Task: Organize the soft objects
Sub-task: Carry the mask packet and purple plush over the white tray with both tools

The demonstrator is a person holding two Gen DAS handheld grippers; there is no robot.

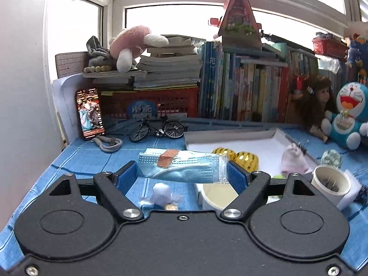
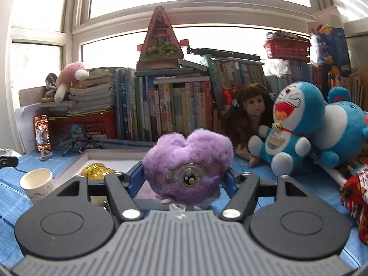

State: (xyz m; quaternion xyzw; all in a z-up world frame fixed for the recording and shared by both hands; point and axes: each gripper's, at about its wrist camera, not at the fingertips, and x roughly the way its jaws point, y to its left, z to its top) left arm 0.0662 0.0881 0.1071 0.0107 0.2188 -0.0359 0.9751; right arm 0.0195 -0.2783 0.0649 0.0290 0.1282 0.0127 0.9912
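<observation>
My left gripper (image 1: 181,172) is shut on a blue face mask in a clear wrapper (image 1: 181,166), held above the blue cloth. A brown patch (image 1: 167,158) lies on the mask. My right gripper (image 2: 184,172) is shut on a purple heart-shaped plush (image 2: 187,161), held just in front of the white tray (image 2: 103,155). The tray (image 1: 241,146) holds gold sequin balls (image 1: 246,159) and a small pale plush (image 1: 294,158). The gold balls also show in the right wrist view (image 2: 97,171).
Paper cups (image 1: 331,184) (image 2: 38,182) stand near the tray. A Doraemon plush (image 2: 296,124), a doll (image 2: 250,110), and a blue plush (image 2: 345,124) sit at the right. Books (image 2: 172,108), a red basket (image 1: 156,102), a phone (image 1: 89,112) and a toy bicycle (image 1: 158,128) line the back.
</observation>
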